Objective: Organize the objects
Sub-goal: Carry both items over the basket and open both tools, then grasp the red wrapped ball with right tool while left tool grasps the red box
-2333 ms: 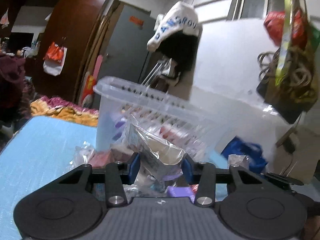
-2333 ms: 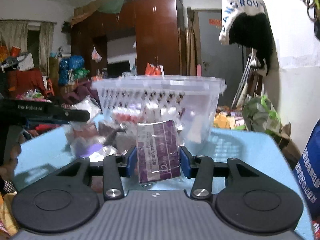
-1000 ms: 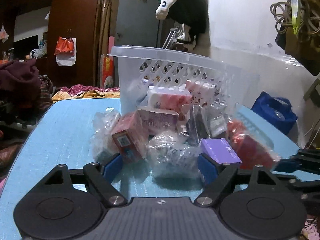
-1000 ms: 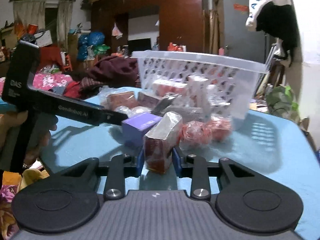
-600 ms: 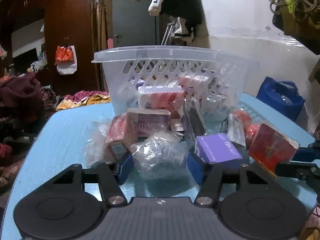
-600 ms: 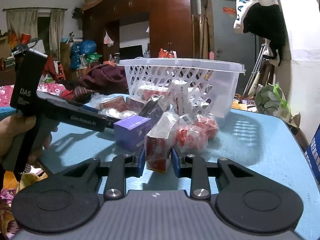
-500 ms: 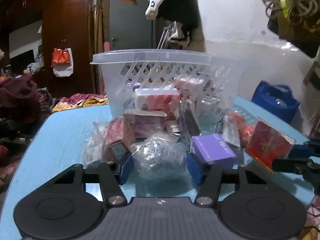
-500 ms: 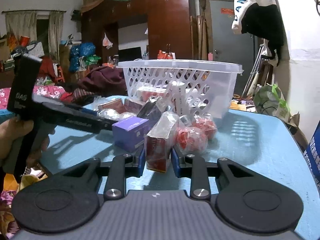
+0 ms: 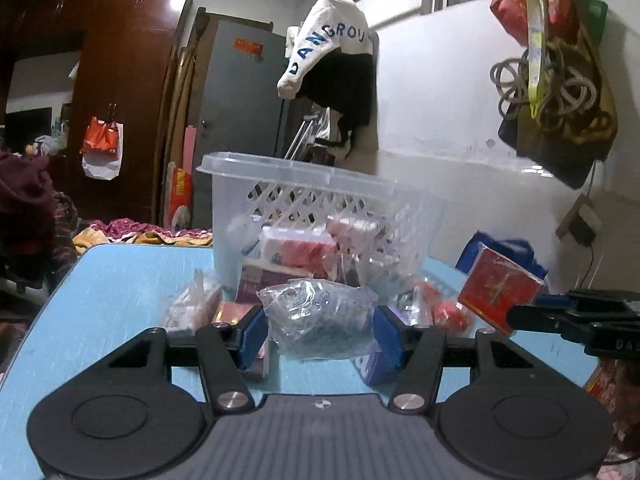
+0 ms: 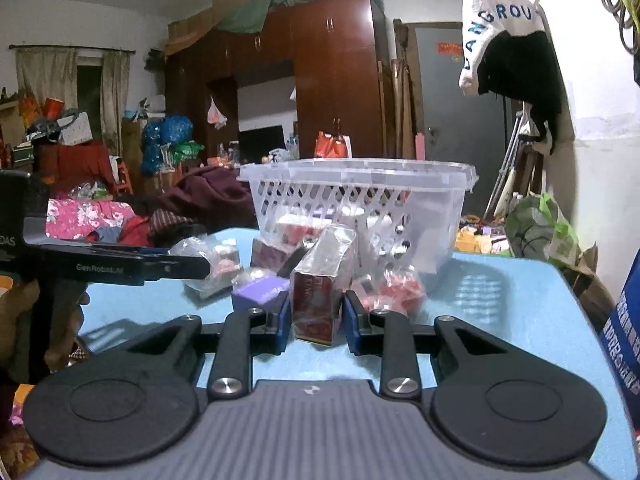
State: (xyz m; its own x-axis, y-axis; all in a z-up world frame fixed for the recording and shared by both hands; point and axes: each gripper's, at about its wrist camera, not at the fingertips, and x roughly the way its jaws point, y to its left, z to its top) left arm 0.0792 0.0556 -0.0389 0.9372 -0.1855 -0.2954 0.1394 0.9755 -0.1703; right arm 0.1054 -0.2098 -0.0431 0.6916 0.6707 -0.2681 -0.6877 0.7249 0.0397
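Now clear bag (image 9: 320, 322) between left tongs (image 9: 320, 338) (gripped).

A light-blue table (image 10: 500, 304) carries a clear plastic basket (image 10: 420, 216), a purple box (image 10: 258, 292) and wrapped packets (image 10: 394, 288).

Left wrist: low over my table (image 9: 120, 280), facing the basket (image 9: 296, 184), close.
Right wrist: same basket (image 10: 360, 184), from its other side.
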